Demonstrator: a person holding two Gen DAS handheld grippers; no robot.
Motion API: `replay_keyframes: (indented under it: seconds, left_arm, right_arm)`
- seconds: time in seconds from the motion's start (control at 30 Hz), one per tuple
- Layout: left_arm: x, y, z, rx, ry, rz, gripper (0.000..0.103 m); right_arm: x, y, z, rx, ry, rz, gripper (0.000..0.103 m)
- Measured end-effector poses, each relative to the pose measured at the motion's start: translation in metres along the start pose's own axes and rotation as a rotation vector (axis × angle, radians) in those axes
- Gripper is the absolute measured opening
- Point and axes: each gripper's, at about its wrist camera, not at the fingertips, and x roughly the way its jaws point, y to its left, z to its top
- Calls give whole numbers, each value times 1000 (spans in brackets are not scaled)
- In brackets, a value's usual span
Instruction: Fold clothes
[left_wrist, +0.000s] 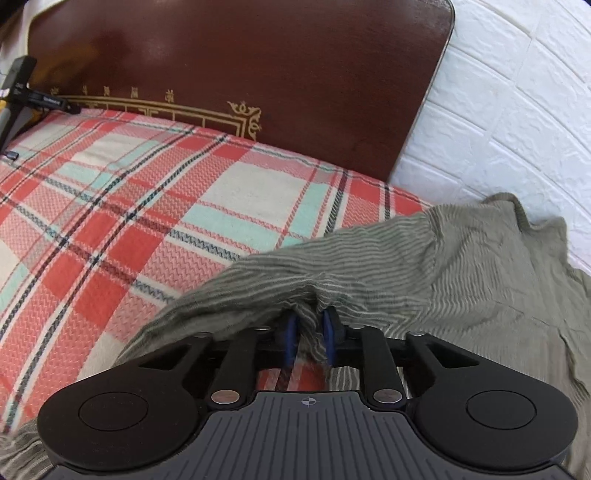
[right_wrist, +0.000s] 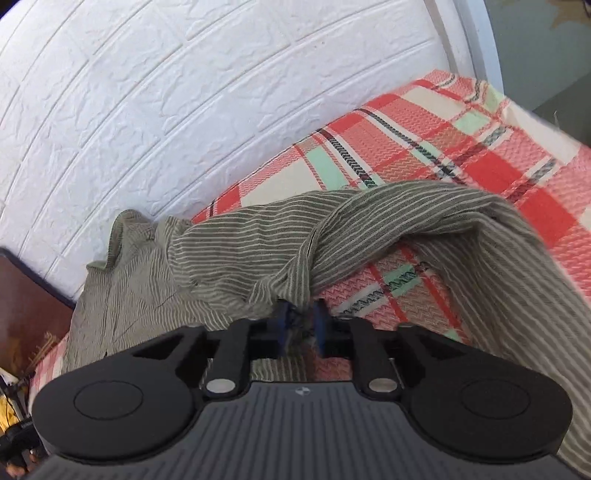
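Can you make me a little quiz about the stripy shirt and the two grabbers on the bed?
1. True or false: the left hand-held gripper is pinching the striped shirt.
2. What is the shirt lying on? A) a bare wooden floor B) a plaid blanket C) a glass table
3. Fill in: behind the bed, next to the brown headboard, stands a white ____ wall.

Key
1. True. The right hand-held gripper pinches the shirt too.
2. B
3. brick
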Motion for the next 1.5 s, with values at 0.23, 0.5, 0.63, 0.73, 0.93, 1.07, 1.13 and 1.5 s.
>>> replay_keyframes:
  seconds: [0.23,0.5,0.63,0.73,0.93,1.07,1.13,1.5]
  left_arm:
    - [-61,15,-34,175,35,-1,63]
    - [-150,31,-137,396,115,-115,73]
    - [-170,46,-168,343,139,-174,75]
    - [-180,52,-176,283,145,-229,75]
    - [-187,50,-187,232,164,-300,68]
    - [-188,46,-191,197,177,-324,1]
    - [-196,47,-191,186,164,-334,0]
    - [-201,60,-206,193,176,-302,0]
  right_arm:
    - [-89,-12,-42,-113,16,58,55]
    - [-179,-27,-132,-195,120,119,59]
    - [-193,-31,-163,-171,158,156,59]
    - [-193,-33,-175,-152,174,174,60]
    - [-192,-40,-182,-102,195,238,50]
    - [-193,-39,-186,-84,246,265,2]
    - [-209,-39,-183,-67,214,286,2]
    - [-222,-63,-186,-41,209,142,1]
